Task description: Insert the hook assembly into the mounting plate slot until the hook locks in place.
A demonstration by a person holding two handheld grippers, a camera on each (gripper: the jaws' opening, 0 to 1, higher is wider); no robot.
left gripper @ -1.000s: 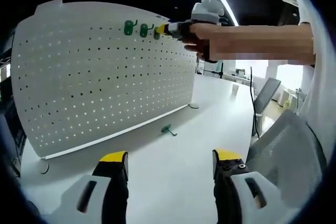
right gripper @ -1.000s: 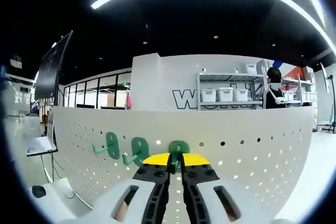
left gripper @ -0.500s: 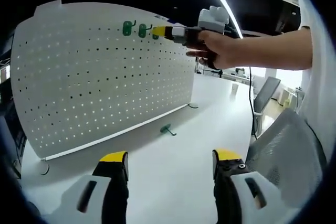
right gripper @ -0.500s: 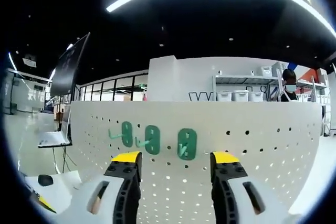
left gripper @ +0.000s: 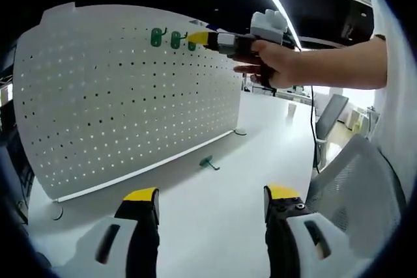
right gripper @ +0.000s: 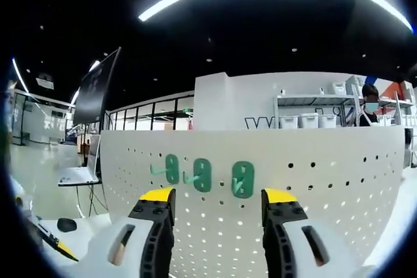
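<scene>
White board: the pegboard is big, flat and full of small round holes in rows. It stands upright on the counter.
Counter: the counter is white, smooth and shiny.
Right gripper: the right gripper has black jaws with yellow tips. The jaws are wide apart and hold nothing. It faces the top of the pegboard, close to the hooks. A hand holds it up.
Left gripper: the left gripper is low over the counter. Its jaws are apart and hold nothing.
Hooks on board: three green hooks sit side by side near the top edge. Each has a flat rounded plate.
Loose hook: one more green hook lies on the counter, near the foot of the pegboard.
</scene>
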